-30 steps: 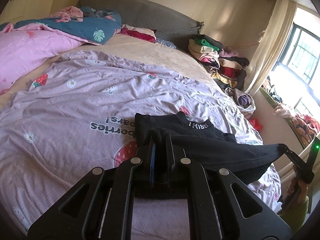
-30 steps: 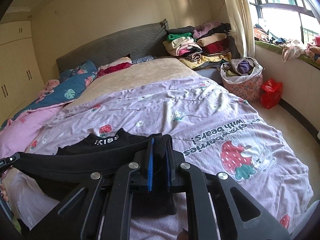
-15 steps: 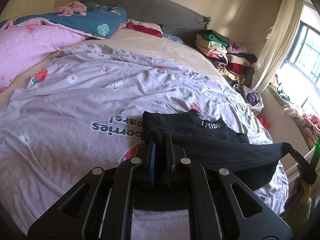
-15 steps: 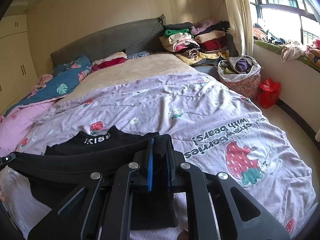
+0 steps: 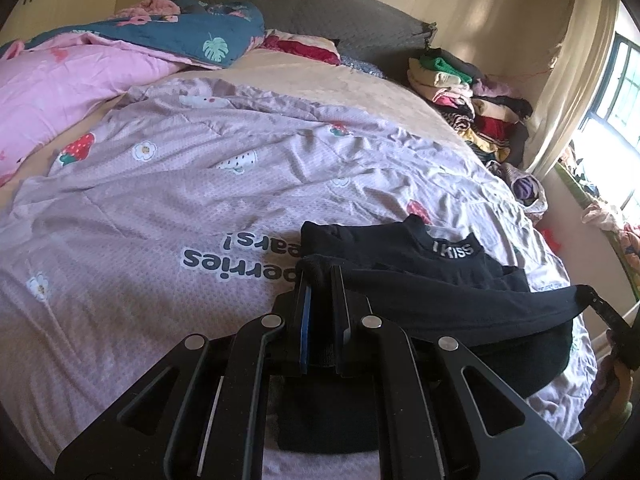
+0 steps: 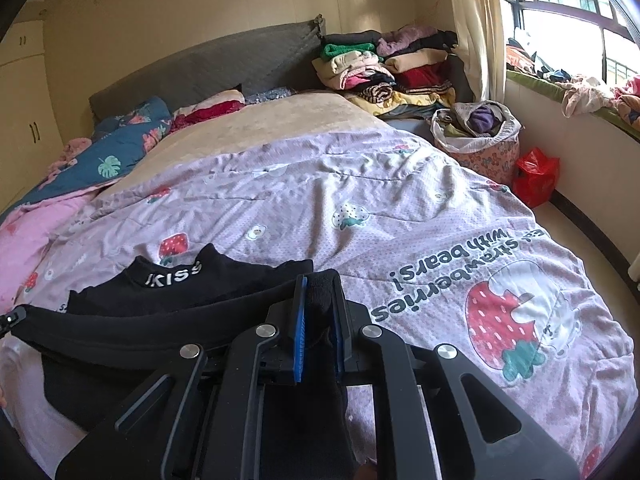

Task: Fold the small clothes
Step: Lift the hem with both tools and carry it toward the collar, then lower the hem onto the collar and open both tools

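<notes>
Black knit fills both sets of tongs: the left gripper and the right gripper are each clamped tight on a corner of the black top, its hem stretched between them above the strawberry quilt. To fold well, keep that edge taut and level, then lay it squarely over the collar end resting beyond. Compared with a second ago, both grippers sit lower and nearer the collar.

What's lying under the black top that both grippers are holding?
Under the black top is the lilac strawberry quilt, spread over the bed. The left gripper and right gripper each pinch its folded edge. The quilt's print beneath the garment is covered.
</notes>
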Demonstrator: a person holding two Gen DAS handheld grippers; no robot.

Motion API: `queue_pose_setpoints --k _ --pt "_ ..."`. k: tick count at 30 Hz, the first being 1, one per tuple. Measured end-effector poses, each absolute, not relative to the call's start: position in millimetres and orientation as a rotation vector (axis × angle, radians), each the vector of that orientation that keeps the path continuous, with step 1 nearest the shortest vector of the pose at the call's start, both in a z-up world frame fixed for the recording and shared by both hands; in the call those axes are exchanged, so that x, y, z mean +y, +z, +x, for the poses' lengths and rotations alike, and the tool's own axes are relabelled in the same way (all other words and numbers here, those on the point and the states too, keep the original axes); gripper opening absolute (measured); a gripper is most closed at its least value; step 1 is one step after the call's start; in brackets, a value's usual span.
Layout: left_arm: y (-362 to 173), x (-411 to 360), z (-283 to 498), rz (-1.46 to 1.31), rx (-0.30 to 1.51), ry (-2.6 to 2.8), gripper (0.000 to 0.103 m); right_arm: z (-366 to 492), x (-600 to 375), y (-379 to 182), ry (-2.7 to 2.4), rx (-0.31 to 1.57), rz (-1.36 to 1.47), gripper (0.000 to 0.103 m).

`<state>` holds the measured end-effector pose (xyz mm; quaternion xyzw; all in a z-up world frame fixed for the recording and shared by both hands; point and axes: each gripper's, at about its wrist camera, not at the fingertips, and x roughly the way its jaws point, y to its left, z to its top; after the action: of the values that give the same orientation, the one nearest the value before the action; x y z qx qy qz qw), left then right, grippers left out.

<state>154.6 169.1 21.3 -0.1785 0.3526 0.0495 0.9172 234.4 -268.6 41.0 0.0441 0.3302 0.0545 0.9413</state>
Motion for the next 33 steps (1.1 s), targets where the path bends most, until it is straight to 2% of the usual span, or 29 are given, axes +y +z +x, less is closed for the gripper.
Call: queue_pose_setpoints --k 11,13,17,19,21,23,27,28,29,30,31,33 --pt "10.2 166.6 164.4 -0.35 0.73 0.11 0.006 248.8 -265.5 16.8 0.09 0.706 0.088 0.012" --pt "9.2 166.7 165.3 -0.338 0.728 0.121 0.009 248.4 -268.2 13.6 0.081 0.704 0.087 0.02" --pt "12.3 170.1 162.4 -0.316 0.707 0.157 0.009 241.9 -269.3 14.5 0.078 0.677 0.061 0.022" --pt "16.6 169.6 158.9 -0.313 0.692 0.151 0.009 237.2 -269.9 18.0 0.085 0.66 0.059 0.029" --pt "20.8 165.2 156.5 -0.298 0.683 0.139 0.015 229.2 -269.1 23.9 0.095 0.628 0.05 0.038" --pt "24.5 157.6 153.3 -0.282 0.677 0.117 0.028 220.9 -265.7 28.2 0.117 0.608 0.036 0.039" --pt "26.4 137.4 150.8 -0.245 0.69 0.044 0.029 207.9 -249.8 29.7 0.204 0.612 -0.004 0.041" --pt "24.8 131.8 150.5 -0.238 0.699 0.022 0.025 206.8 -246.3 28.3 0.223 0.626 -0.006 0.038" --pt "21.6 125.5 151.3 -0.23 0.716 -0.003 0.014 206.1 -239.8 24.3 0.263 0.662 -0.008 0.032" --pt "18.1 120.8 152.4 -0.224 0.731 -0.019 0.007 206.7 -234.6 19.8 0.296 0.702 -0.012 0.014" --pt "13.8 115.8 153.4 -0.215 0.749 -0.034 0.002 207.3 -229.4 15.2 0.316 0.732 -0.018 0.007" --pt "1.9 106.6 156.7 -0.197 0.793 -0.058 0.002 207.9 -215.7 3.4 0.348 0.804 -0.065 0.007"
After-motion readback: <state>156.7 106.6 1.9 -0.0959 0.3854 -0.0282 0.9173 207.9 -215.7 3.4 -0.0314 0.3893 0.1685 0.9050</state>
